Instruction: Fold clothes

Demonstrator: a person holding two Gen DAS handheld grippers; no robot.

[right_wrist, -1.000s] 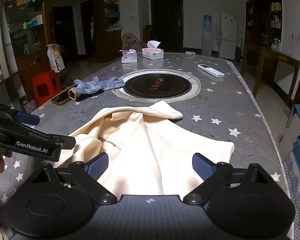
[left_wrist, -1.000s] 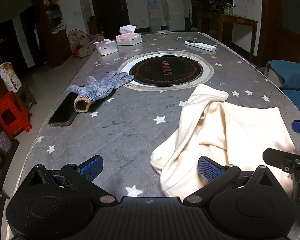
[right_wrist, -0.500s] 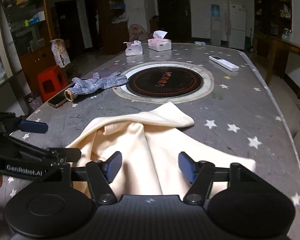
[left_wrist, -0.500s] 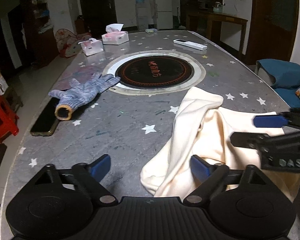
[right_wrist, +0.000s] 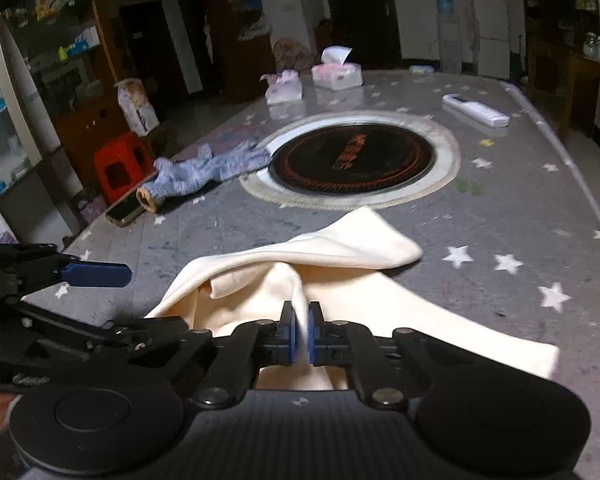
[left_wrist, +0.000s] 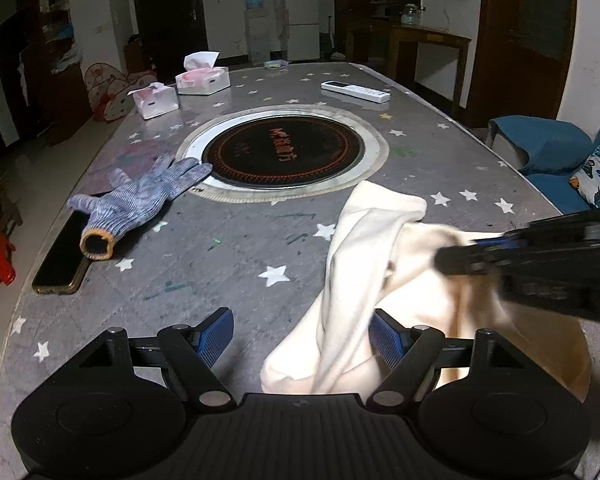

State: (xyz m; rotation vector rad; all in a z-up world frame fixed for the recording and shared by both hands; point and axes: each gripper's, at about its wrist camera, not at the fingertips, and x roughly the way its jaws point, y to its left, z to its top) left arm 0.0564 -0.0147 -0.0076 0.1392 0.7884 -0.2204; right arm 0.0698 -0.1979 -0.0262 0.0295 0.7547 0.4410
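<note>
Right gripper (left_wrist: 540,264) blurred; phone (right_wrist: 125,213) half hidden behind glove (right_wrist: 204,172).

The left gripper (left_wrist: 301,336) is built of matte black plastic, with ribbed blue pads (left_wrist: 216,334) (finely grooved), silver screws at the linkage pivots and two round housings. The right gripper (right_wrist: 300,336) is made alike; faint lettering is seen.

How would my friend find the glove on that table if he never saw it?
Start at the big round black cooker sunk in the middle of the starry table. Look just off its rim, toward the phone at the table edge. The glove is blue-grey, knitted, with an orange cuff; nothing else there has fingers.
</note>
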